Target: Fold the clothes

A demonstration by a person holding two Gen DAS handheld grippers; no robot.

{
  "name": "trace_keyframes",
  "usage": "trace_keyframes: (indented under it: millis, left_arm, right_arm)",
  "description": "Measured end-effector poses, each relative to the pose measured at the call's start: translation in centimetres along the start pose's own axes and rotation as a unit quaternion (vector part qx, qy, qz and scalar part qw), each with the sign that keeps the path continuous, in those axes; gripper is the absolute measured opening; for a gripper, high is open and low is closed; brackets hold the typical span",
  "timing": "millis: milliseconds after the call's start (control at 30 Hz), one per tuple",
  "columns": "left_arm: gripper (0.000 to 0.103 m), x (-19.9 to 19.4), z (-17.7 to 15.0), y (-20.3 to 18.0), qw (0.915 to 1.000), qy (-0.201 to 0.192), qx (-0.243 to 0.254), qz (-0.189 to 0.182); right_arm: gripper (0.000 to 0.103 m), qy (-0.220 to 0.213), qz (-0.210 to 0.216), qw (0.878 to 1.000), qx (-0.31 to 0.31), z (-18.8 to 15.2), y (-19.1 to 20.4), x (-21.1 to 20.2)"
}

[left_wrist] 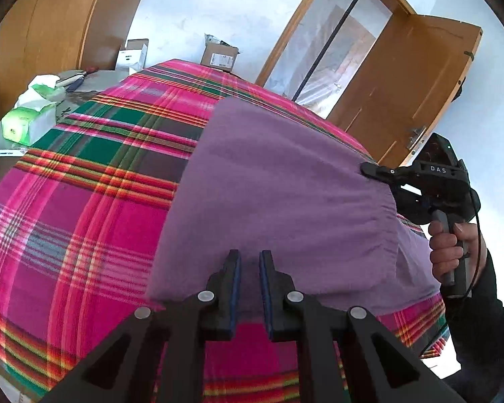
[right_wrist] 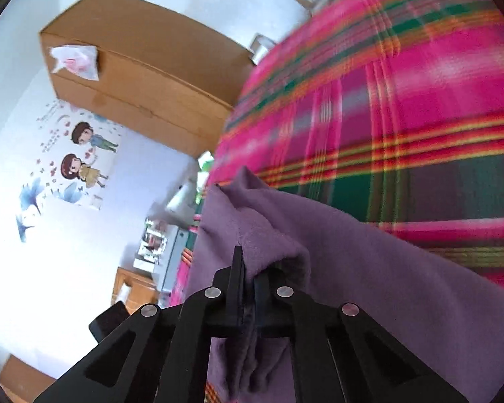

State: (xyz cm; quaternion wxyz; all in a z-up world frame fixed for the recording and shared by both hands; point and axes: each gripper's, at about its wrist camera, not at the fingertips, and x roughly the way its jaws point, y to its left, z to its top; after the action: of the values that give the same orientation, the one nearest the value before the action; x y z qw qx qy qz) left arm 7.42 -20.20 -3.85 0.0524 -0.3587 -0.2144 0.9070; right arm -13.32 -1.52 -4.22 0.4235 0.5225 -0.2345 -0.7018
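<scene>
A purple garment (left_wrist: 279, 188) lies spread on a bed covered with a pink, green and red plaid blanket (left_wrist: 84, 201). My left gripper (left_wrist: 250, 267) hovers at the garment's near edge, its blue-padded fingers a little apart and the cloth lying flat under the gap. At the garment's right edge my right gripper (left_wrist: 368, 169) is shut on the cloth, which puckers toward it. In the right wrist view the right gripper (right_wrist: 248, 273) pinches a raised fold of the purple garment (right_wrist: 369, 268), and the plaid blanket (right_wrist: 403, 100) is blurred.
A person's hand (left_wrist: 448, 245) holds the right gripper's handle. A green tissue box (left_wrist: 27, 124) and cardboard boxes (left_wrist: 218, 55) sit beyond the bed. An open wooden door (left_wrist: 403, 84) stands at right. A brown cabinet (right_wrist: 134, 67) and wall poster (right_wrist: 74, 154) are at left.
</scene>
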Motion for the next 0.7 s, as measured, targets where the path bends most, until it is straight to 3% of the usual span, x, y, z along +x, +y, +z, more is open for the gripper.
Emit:
trace_keyframes:
  millis: [33,100,167,200,267,367,567,700]
  left_arm:
    - [0.012,0.0,0.1,-0.2,1.0,0.001,0.0,0.002]
    - [0.012,-0.3,0.2,-0.5,1.0,-0.003,0.002,0.009]
    - [0.012,-1.2,0.3,-0.8,0.9996,-0.015,0.01,0.022]
    - [0.012,-1.7,0.4,-0.8,0.9994,-0.022,0.011,0.026]
    - [0.012,-2.6,0.7,-0.5,0.9983,-0.04,0.004,0.041]
    - [0.014,-2.9,1.4,0.8,0.9954,-0.054,-0.012,0.078]
    - [0.015,-1.7,1.0,2.4,0.9954,-0.028,-0.044,0.08]
    - [0.018,-1.3,1.1,2.8,0.9959,-0.025,-0.047,0.073]
  right_arm:
    - [0.005,0.002,-0.01,1.0,-0.001,-0.1,-0.1,-0.1]
    - [0.017,0.005,-0.029,1.0,-0.003,-0.2,-0.3,-0.4]
    - [0.02,0.009,-0.048,0.999,-0.005,-0.3,-0.5,-0.7]
    - [0.027,0.0,-0.06,0.998,-0.019,-0.3,0.0,-1.2]
    - [0.032,-0.015,-0.078,0.995,-0.058,0.0,1.7,-1.7]
    - [0.034,-0.016,-0.08,0.989,-0.122,1.0,5.0,-0.9]
    - [0.036,-0.019,-0.082,0.965,-0.25,3.1,11.4,0.7]
    - [0.036,0.052,-0.083,0.945,-0.313,5.2,13.8,6.9]
